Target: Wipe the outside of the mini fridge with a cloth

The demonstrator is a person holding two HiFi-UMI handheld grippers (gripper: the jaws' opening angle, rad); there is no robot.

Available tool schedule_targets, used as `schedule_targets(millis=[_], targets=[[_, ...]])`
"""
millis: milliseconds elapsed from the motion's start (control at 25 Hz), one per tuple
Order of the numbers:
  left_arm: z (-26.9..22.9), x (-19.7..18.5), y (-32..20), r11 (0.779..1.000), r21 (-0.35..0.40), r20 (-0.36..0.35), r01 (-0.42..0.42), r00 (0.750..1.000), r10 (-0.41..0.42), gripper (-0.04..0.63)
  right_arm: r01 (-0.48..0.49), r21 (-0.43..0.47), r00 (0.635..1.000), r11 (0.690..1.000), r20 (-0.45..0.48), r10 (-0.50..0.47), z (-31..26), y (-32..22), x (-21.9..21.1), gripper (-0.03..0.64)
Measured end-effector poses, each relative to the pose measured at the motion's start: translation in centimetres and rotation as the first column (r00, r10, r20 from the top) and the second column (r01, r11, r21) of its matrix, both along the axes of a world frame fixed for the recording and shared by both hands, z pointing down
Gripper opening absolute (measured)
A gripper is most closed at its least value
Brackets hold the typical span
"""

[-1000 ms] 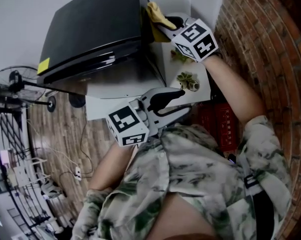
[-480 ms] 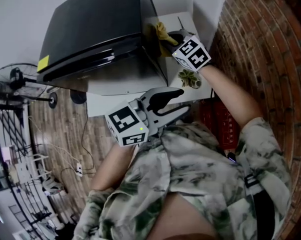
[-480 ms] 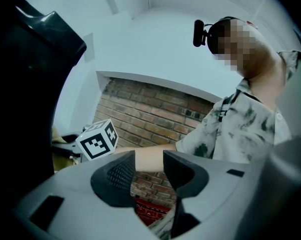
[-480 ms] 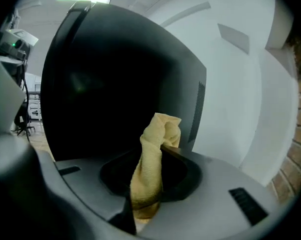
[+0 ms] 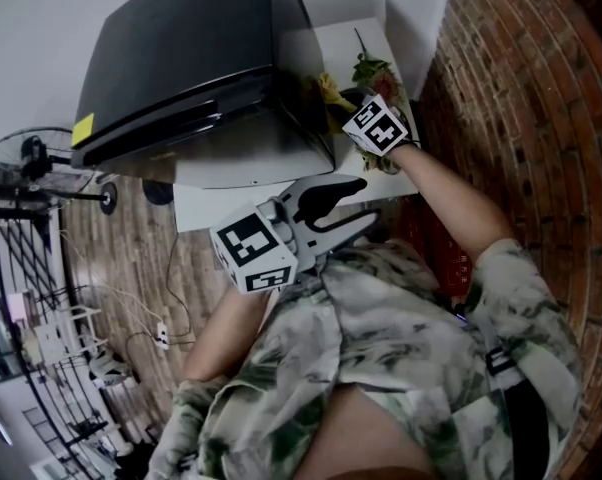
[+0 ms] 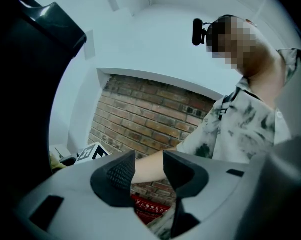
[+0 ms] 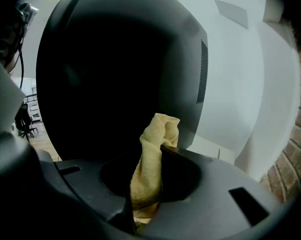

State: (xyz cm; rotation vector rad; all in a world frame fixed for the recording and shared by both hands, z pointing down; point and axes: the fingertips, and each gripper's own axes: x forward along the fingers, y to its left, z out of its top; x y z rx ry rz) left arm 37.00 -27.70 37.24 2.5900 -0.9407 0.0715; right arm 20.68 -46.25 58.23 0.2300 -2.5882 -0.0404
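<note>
My right tool (image 5: 343, 101) is clamped on the yellow cloth (image 5: 327, 89). In the right gripper view the jaws of that tool (image 7: 151, 156) pinch the cloth (image 7: 155, 134) low down, and a twisted fold of it stands up past the tips. That fold is at the right side panel of the black mini fridge (image 5: 181, 58), low on the panel and towards the fridge's front edge. In the right gripper view the fridge's dark side (image 7: 105, 84) fills most of the picture behind the cloth. I cannot tell whether the cloth actually touches the panel.

The fridge stands on a white tabletop (image 5: 216, 206). A small leafy plant (image 5: 373, 69) sits on the same surface just beyond my right tool, and a brick wall (image 5: 521, 88) runs along the right.

My left tool (image 5: 366, 200) hangs in front of my chest, well apart from the fridge. Its jaws stand apart with nothing between them (image 6: 149, 165). Through the gap I see only my own forearm and the bricks.
</note>
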Motion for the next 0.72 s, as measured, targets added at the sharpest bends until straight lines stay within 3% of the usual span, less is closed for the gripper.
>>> schedule_targets(millis=[160,320,720], targets=[[-0.2,-0.1,-0.1,1.0,0.0,0.0,-0.001,1.0,0.001,0.166,-0.026,-0.04,0.999,0.999,0.028,0.027,-0.9,-0.2,0.8,0.098],[0.1,-0.3,0.0,1.0,-0.003,-0.002,-0.002,1.0,0.002,0.166,-0.048,-0.035,0.992,0.998,0.116,0.051,-5.8,-0.7,2.0,0.098],[0.1,-0.1,-0.1,1.0,0.002,-0.009,-0.021,1.0,0.021,0.166,-0.005,0.122,0.953,0.993,0.301,-0.032,-21.8,1.1,3.9,0.098]])
